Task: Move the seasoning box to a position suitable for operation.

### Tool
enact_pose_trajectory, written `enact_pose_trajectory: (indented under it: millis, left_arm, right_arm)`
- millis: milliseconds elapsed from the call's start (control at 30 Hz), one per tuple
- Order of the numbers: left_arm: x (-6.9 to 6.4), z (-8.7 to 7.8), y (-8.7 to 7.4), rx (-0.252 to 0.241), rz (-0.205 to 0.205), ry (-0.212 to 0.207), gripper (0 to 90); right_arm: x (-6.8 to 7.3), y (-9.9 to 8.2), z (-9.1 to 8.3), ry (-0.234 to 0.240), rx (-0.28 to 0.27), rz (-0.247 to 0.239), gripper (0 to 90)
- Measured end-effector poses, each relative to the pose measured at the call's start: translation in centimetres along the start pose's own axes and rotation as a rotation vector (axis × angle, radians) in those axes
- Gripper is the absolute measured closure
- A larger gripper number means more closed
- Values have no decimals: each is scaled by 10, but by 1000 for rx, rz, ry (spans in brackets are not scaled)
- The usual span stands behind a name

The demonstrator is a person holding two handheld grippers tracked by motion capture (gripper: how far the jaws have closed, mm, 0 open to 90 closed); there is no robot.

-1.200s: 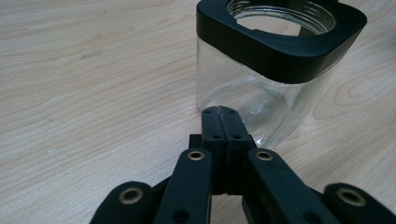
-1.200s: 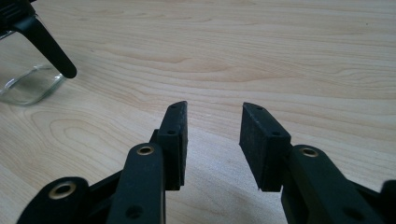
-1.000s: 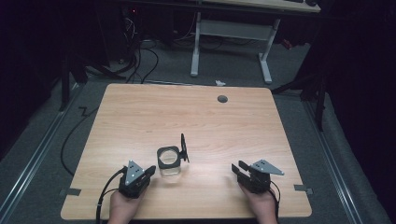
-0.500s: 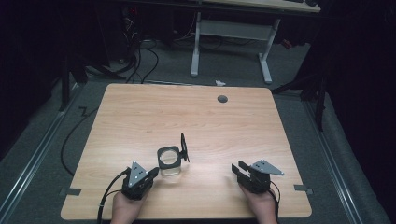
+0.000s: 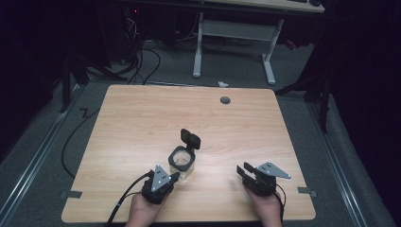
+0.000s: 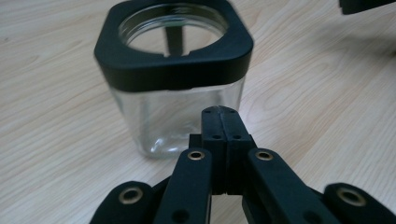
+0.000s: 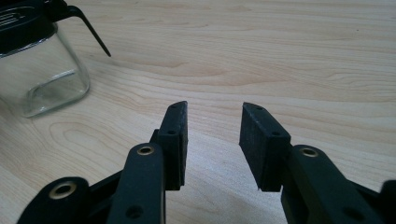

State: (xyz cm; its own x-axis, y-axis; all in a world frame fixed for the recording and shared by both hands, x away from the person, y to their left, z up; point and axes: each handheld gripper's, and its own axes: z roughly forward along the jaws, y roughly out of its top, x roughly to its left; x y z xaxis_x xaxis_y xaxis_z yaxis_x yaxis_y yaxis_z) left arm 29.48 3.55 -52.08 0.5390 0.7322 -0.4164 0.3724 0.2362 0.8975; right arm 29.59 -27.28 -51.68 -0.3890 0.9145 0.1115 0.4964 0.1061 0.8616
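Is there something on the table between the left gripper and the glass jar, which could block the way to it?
Nothing visible does. The left gripper, jaws shut, points at the near wall of the glass jar with bare table between them. The jar's lid is flipped open on the far side.

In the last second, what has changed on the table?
The left tongs moved slightly right and forward, toward the glass jar; they are shut, holding nothing. The jar, its open lid and the open right tongs stayed as they were.
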Motion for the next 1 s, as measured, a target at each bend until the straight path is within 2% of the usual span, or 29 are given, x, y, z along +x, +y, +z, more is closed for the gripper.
enact_pose_trajectory:
  millis: [100,133,167,200,233,300,333,367,467,700,967,1000]
  left_arm:
    - [1,-1,-1,-8,5,7,900]
    - [6,-4,0,-14,-6,25,900]
    - [6,-4,0,-14,-6,25,900]
    - [15,-9,1,-27,-20,50,900]
    - [15,-9,1,-27,-20,50,900]
    - [29,-13,5,-41,-51,90,900]
    - [29,-13,5,-41,-51,90,900]
    - [35,-14,9,-57,-70,104,900]
    - [39,-13,13,-69,-71,116,900]
    - [55,-1,20,-71,-94,156,900]
    - [56,14,24,-67,-88,159,900]
    - [57,17,24,-69,-99,156,900]
  right_arm:
    - [-1,0,0,6,1,0,644]
    - [-2,-1,0,7,1,1,645]
    - [-2,-1,0,7,1,1,645]
    - [-3,-1,0,8,4,2,651]
    - [-3,-1,0,8,4,2,651]
    - [-4,-1,0,5,4,5,657]
    - [-4,-1,0,5,4,5,657]
    - [-5,-1,0,5,2,5,659]
    - [-4,-1,0,4,2,5,660]
    - [0,-1,2,6,16,-16,665]
    - [-1,-2,2,8,17,-11,665]
    - [-1,-2,3,8,18,-11,665]
